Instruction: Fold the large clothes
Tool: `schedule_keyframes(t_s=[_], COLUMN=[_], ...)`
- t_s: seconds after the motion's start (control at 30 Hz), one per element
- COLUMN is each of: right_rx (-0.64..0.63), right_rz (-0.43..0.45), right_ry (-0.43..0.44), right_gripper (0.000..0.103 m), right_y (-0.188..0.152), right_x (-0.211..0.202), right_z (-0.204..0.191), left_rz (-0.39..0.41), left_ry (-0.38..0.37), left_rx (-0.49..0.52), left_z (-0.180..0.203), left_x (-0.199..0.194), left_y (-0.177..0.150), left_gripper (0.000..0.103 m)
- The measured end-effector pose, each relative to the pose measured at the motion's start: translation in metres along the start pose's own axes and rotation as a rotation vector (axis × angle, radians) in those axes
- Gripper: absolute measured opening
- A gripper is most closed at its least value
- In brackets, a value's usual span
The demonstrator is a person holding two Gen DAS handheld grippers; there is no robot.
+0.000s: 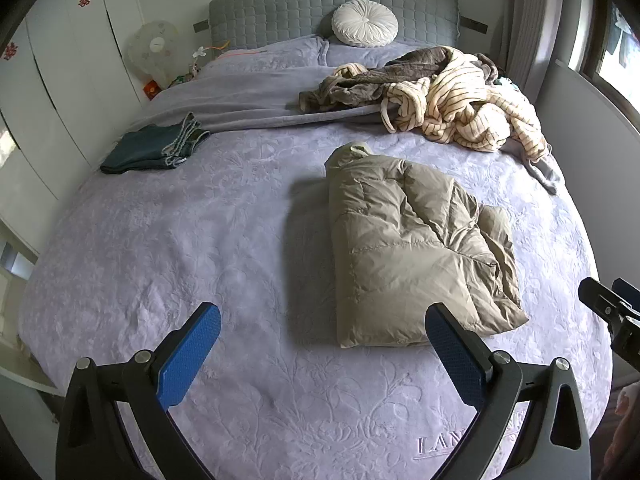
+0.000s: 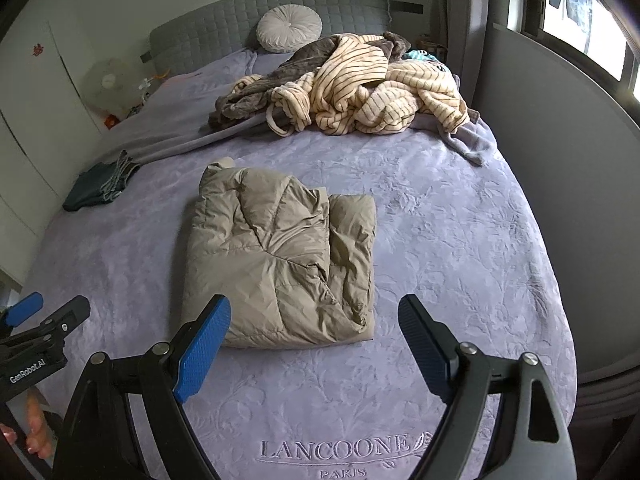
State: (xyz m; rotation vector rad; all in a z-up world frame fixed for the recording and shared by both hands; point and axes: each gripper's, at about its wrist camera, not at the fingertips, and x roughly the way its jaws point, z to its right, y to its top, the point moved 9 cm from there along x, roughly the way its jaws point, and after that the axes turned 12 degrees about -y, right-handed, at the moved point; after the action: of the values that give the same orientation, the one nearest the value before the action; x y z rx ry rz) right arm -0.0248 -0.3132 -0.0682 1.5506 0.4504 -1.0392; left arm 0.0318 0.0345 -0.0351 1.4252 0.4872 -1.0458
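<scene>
A khaki puffer jacket point(image 1: 416, 248) lies folded into a thick rectangle on the lavender bedspread point(image 1: 200, 240); it also shows in the right wrist view point(image 2: 280, 256). My left gripper point(image 1: 324, 316) is open and empty, held above the bed near the jacket's near end. My right gripper point(image 2: 314, 304) is open and empty, held just short of the jacket's near edge. The right gripper's tip shows at the right edge of the left wrist view point(image 1: 608, 304), and the left gripper shows at the left edge of the right wrist view point(image 2: 44, 320).
A heap of striped cream and brown robes point(image 1: 448, 92) lies at the far right of the bed point(image 2: 360, 80). Folded dark jeans point(image 1: 156, 148) lie at the far left point(image 2: 100, 188). A round white cushion point(image 1: 364, 24) leans on the grey headboard. A fan point(image 1: 154, 50) stands left.
</scene>
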Motion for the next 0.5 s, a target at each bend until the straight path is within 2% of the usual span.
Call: schedule_keyframes(t_s=[0.5], right_rx=[0.001], right_rz=[-0.003], right_ry=[0.001], right_gripper=[0.088], right_y=[-0.0011], right_x=[0.0], right_z=[-0.0018], left_rz=[0.001], left_ry=[-0.001], left_rx=[-0.003], left_z=[0.001], left_x=[-0.0006], left_y=[-0.0014], left_gripper=[0.102])
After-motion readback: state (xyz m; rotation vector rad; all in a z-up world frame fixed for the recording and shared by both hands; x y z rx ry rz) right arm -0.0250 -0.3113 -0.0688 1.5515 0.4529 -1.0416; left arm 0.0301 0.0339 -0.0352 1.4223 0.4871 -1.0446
